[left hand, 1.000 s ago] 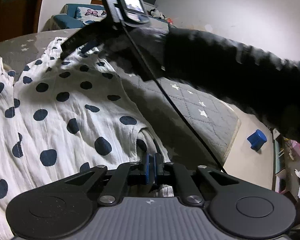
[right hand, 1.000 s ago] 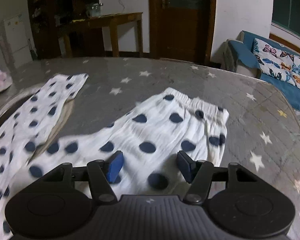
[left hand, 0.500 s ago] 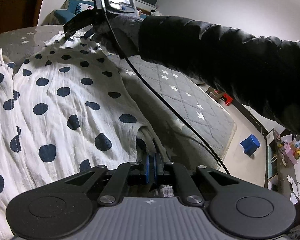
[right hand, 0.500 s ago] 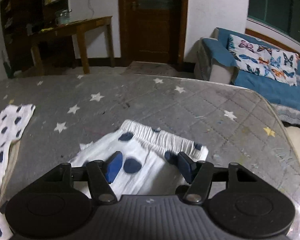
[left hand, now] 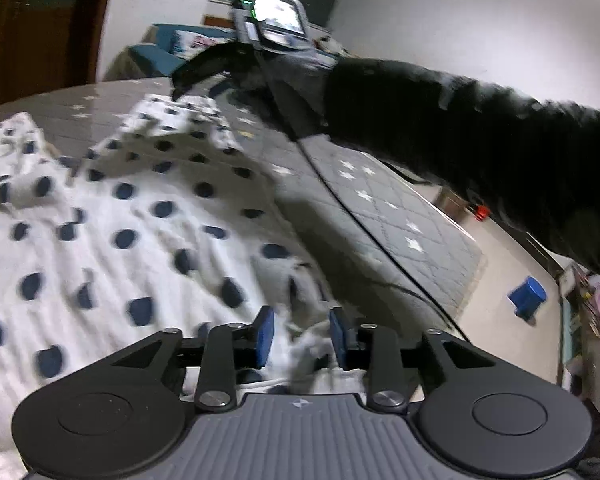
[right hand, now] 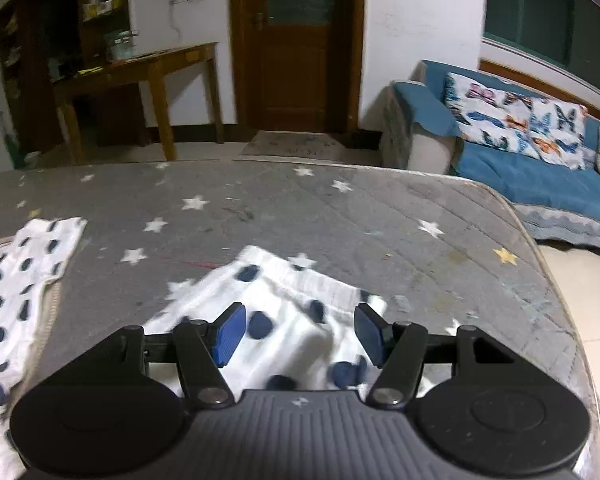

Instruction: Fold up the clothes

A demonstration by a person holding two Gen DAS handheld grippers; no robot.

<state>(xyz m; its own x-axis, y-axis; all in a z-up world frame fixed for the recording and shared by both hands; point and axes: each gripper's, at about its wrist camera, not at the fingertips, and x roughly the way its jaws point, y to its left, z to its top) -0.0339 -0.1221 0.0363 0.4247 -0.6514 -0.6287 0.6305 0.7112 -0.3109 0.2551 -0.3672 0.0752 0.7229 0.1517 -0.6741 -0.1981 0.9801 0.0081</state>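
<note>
Polka-dot garment (left hand: 112, 216), white with navy dots, lay spread on the grey star-print mattress (left hand: 384, 216), bunched and wrinkled at the corner nearest the left claw (left hand: 301, 336). Left claw's jaws were apart, blue pads (left hand: 265, 334) on either side of a crumpled fold of the garment, not clamped on it; whether the pads touched the fabric I couldn't tell, frame was blurred. At the far end of the garment from the left claw, the right claw (left hand: 180, 80) showed in the left wrist view with a black-sleeved arm (left hand: 460, 128) behind it and a cable (left hand: 340, 196) trailing across the mattress; its tips sat at the garment's far edge. Right wrist view: right claw (right hand: 298, 334) had jaws wide apart, hovering over the elastic waistband end of the garment (right hand: 284, 312), nothing gripped. A second dotted piece of the fabric (right hand: 24, 264) lay left of the waistband end, bare mattress (right hand: 340, 216) between them. Beyond the mattress from the garment: wooden side table (right hand: 152, 64), brown door (right hand: 296, 40), and a blue sofa (right hand: 540, 176) with butterfly cushions (right hand: 516, 124). A blue box (left hand: 528, 300) sat on the floor off the mattress edge.
</note>
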